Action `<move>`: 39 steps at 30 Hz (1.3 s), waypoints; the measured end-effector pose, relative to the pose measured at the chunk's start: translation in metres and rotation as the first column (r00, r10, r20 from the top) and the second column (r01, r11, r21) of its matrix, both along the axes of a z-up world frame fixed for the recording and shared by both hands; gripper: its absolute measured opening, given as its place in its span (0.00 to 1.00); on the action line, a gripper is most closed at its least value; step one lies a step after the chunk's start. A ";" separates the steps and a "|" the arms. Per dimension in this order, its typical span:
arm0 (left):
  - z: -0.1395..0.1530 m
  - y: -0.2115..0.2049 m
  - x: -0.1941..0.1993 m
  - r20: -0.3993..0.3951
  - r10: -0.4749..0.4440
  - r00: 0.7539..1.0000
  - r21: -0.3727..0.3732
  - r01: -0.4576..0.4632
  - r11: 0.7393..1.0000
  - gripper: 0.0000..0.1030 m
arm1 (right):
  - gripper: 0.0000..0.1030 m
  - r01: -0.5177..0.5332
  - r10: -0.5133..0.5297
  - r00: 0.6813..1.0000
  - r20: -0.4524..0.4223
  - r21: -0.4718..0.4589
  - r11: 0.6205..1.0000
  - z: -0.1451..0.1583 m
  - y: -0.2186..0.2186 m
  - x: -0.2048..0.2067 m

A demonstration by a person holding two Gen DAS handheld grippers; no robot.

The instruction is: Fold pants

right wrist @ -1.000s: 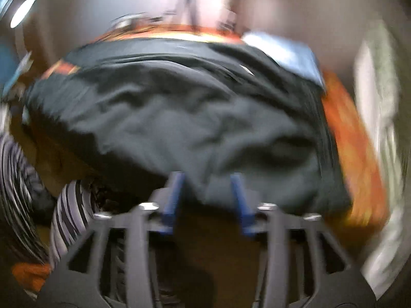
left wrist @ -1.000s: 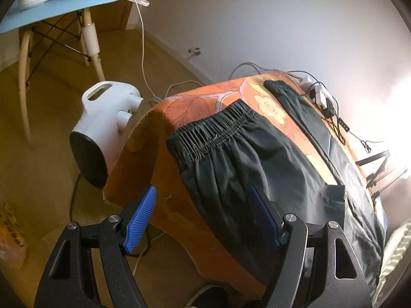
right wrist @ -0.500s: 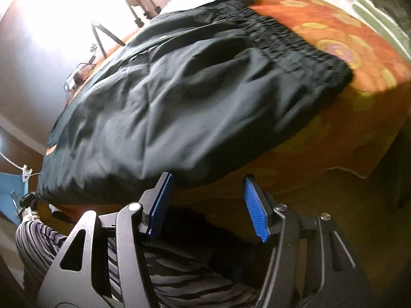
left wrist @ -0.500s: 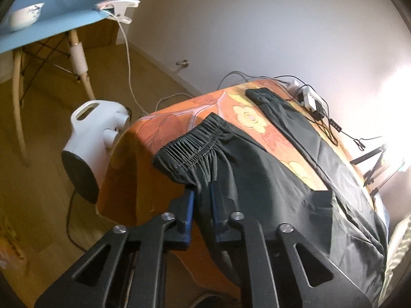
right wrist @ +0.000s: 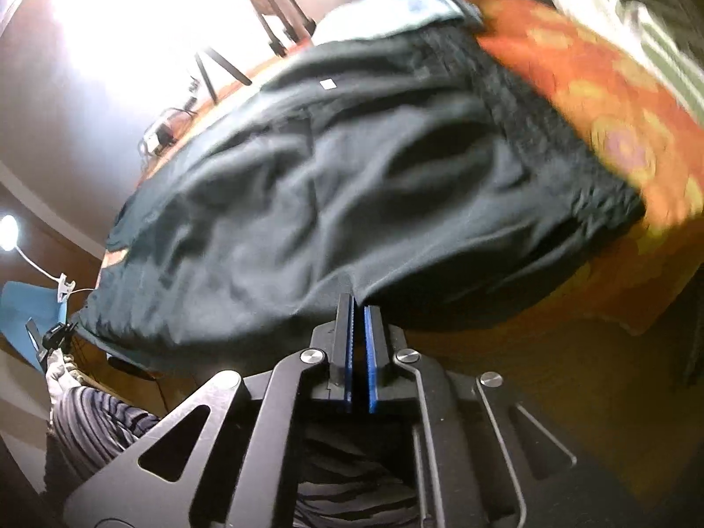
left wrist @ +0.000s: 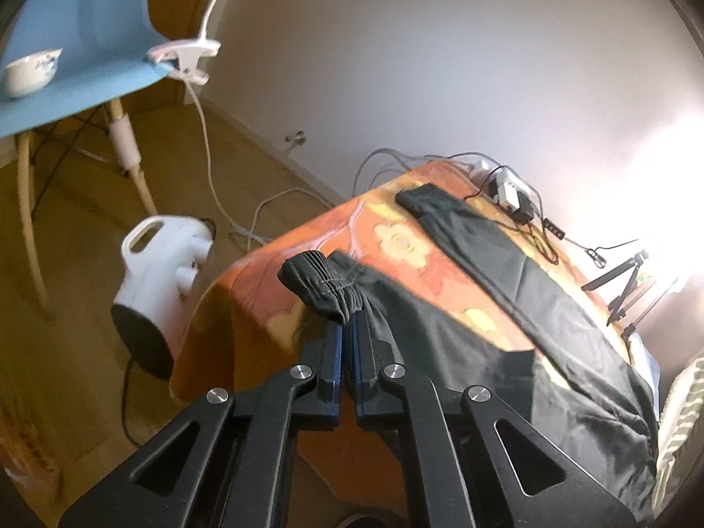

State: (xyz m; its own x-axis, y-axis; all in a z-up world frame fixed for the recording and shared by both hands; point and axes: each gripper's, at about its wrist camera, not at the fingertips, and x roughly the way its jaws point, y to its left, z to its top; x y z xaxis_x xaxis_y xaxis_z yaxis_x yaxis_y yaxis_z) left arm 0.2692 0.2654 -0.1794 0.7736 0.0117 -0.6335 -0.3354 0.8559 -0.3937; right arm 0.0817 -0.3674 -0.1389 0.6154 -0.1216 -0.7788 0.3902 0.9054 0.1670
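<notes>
Black pants (left wrist: 484,352) lie spread over a table covered with an orange flowered cloth (left wrist: 273,290). My left gripper (left wrist: 347,319) is shut on the gathered elastic cuff (left wrist: 317,277) of the near leg, which is lifted and bunched off the cloth. The other leg's cuff (left wrist: 422,196) lies flat further back. In the right wrist view the pants (right wrist: 352,176) hang over the table's near edge, with the waistband (right wrist: 541,132) at the right. My right gripper (right wrist: 357,301) is shut on the pants' near side edge, its pads pinching the fabric.
A white fan heater (left wrist: 163,264) stands on the floor left of the table. Behind it is a blue chair (left wrist: 66,66) with a bowl (left wrist: 31,72) and a clip lamp (left wrist: 185,50). Plugs and cables (left wrist: 510,189) lie at the table's far edge. A striped sleeve (right wrist: 97,418) is at lower left.
Both grippers went from open to shut on the pants. The left one has lifted the near cuff, bunching it. The right one moved in to the hanging side edge and rolled.
</notes>
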 end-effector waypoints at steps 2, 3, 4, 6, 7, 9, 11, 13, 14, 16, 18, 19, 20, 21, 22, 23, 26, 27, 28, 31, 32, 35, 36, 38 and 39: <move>0.007 0.002 0.004 0.014 0.000 1.000 -0.003 0.000 1.000 0.02 | 0.04 -0.028 0.029 0.999 0.024 -0.042 0.999 0.020 0.007 0.009; 0.010 0.002 0.008 0.020 -0.003 1.000 -0.009 0.003 1.000 0.02 | 0.04 -0.040 0.043 0.998 0.036 -0.073 0.997 0.032 0.010 0.015; 0.015 0.002 0.013 0.026 -0.005 1.000 -0.007 0.006 1.000 0.02 | 0.04 -0.049 0.054 0.997 0.046 -0.102 0.994 0.042 0.012 0.021; 0.023 -0.002 0.024 0.034 -0.014 0.999 0.013 0.014 1.000 0.02 | 0.03 -0.061 0.072 0.995 0.063 -0.169 0.984 0.063 0.014 0.039; 0.026 -0.004 0.028 0.037 -0.018 0.999 0.020 0.017 1.000 0.02 | 0.03 -0.063 0.077 0.995 0.070 -0.195 0.979 0.070 0.014 0.047; 0.033 -0.009 0.037 0.044 -0.026 0.999 0.035 0.024 0.999 0.02 | 0.01 -0.062 0.088 0.992 0.091 -0.265 0.962 0.087 0.014 0.065; 0.039 -0.013 0.049 0.056 -0.032 0.998 0.040 0.030 0.999 0.02 | 0.01 -0.056 0.092 0.990 0.107 -0.303 0.951 0.098 0.010 0.081; 0.041 -0.017 0.060 0.056 -0.036 0.998 0.045 0.033 0.998 0.02 | 0.01 -0.057 0.095 0.990 0.108 -0.312 0.948 0.105 0.005 0.099; 0.041 -0.019 0.065 0.052 -0.038 0.998 0.050 0.035 0.998 0.02 | 0.01 -0.064 0.099 0.991 0.095 -0.316 0.947 0.104 0.004 0.106; 0.037 -0.022 0.074 0.040 -0.041 0.998 0.057 0.039 0.998 0.02 | 0.01 -0.138 0.158 0.987 0.041 -0.308 0.941 0.094 0.007 0.118; 0.033 -0.024 0.082 0.027 -0.042 0.999 0.067 0.040 0.997 0.02 | 0.01 -0.234 0.239 0.971 -0.020 -0.308 0.922 0.078 0.019 0.119; 0.030 -0.025 0.086 0.019 -0.040 0.999 0.071 0.038 0.997 0.02 | 0.01 -0.290 0.289 0.956 -0.051 -0.309 0.906 0.068 0.027 0.119; 0.027 -0.026 0.090 0.011 -0.038 0.999 0.067 0.037 0.997 0.02 | 0.02 -0.349 0.340 0.937 -0.082 -0.305 0.886 0.059 0.036 0.117; 0.026 -0.027 0.093 0.006 -0.037 0.999 0.064 0.037 0.997 0.02 | 0.05 -0.414 0.395 0.910 -0.125 -0.298 0.860 0.047 0.049 0.115; 0.024 -0.028 0.097 0.000 -0.035 0.999 0.064 0.035 0.997 0.02 | 0.09 -0.462 0.434 0.887 -0.158 -0.293 0.837 0.038 0.060 0.114; 0.022 -0.030 0.099 -0.004 -0.037 0.999 0.066 0.037 0.997 0.02 | 0.20 -0.523 0.487 0.852 -0.193 -0.275 0.807 0.027 0.073 0.113; 0.021 -0.035 0.104 -0.012 -0.039 0.999 0.081 0.040 0.996 0.02 | 0.44 -0.643 0.594 0.764 -0.253 -0.226 0.731 -0.001 0.102 0.108; 0.021 -0.036 0.104 -0.012 -0.040 0.999 0.081 0.041 0.996 0.02 | 0.44 -0.687 0.627 0.725 -0.285 -0.220 0.693 -0.012 0.115 0.107; 0.022 -0.036 0.106 -0.013 -0.039 0.999 0.082 0.040 0.996 0.02 | 0.44 -0.719 0.652 0.692 -0.309 -0.217 0.661 -0.021 0.125 0.107; 0.027 -0.035 0.107 -0.006 -0.031 0.999 0.074 0.032 0.997 0.02 | 0.44 -0.787 0.707 0.614 -0.350 -0.209 0.581 -0.039 0.154 0.110; 0.029 -0.035 0.107 -0.003 -0.030 1.000 0.072 0.030 0.997 0.02 | 0.44 -0.808 0.725 0.588 -0.358 -0.211 0.551 -0.043 0.166 0.112; 0.034 -0.035 0.107 0.006 -0.027 1.000 0.075 0.027 0.997 0.02 | 0.50 -0.846 0.756 0.533 -0.379 -0.222 0.485 -0.052 0.189 0.117; 0.035 -0.035 0.107 0.010 -0.029 1.000 0.075 0.029 0.997 0.02 | 0.53 -0.857 0.761 0.516 -0.395 -0.233 0.460 -0.057 0.197 0.119; 0.036 -0.036 0.107 0.010 -0.032 0.999 0.083 0.031 0.996 0.02 | 0.53 -0.875 0.763 0.484 -0.428 -0.239 0.420 -0.068 0.208 0.121; 0.037 -0.036 0.106 0.011 -0.034 0.999 0.085 0.033 0.996 0.02 | 0.53 -0.882 0.759 0.472 -0.448 -0.249 0.400 -0.074 0.213 0.122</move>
State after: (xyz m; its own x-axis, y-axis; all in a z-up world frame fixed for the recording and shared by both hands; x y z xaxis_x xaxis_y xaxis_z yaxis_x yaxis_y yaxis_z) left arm 0.3756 0.2297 -0.1425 0.7823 0.0390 -0.6217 -0.3017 0.8969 -0.3234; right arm 0.2036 -0.1546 -0.2133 0.4049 0.0191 -0.9142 -0.6160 0.7446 -0.2572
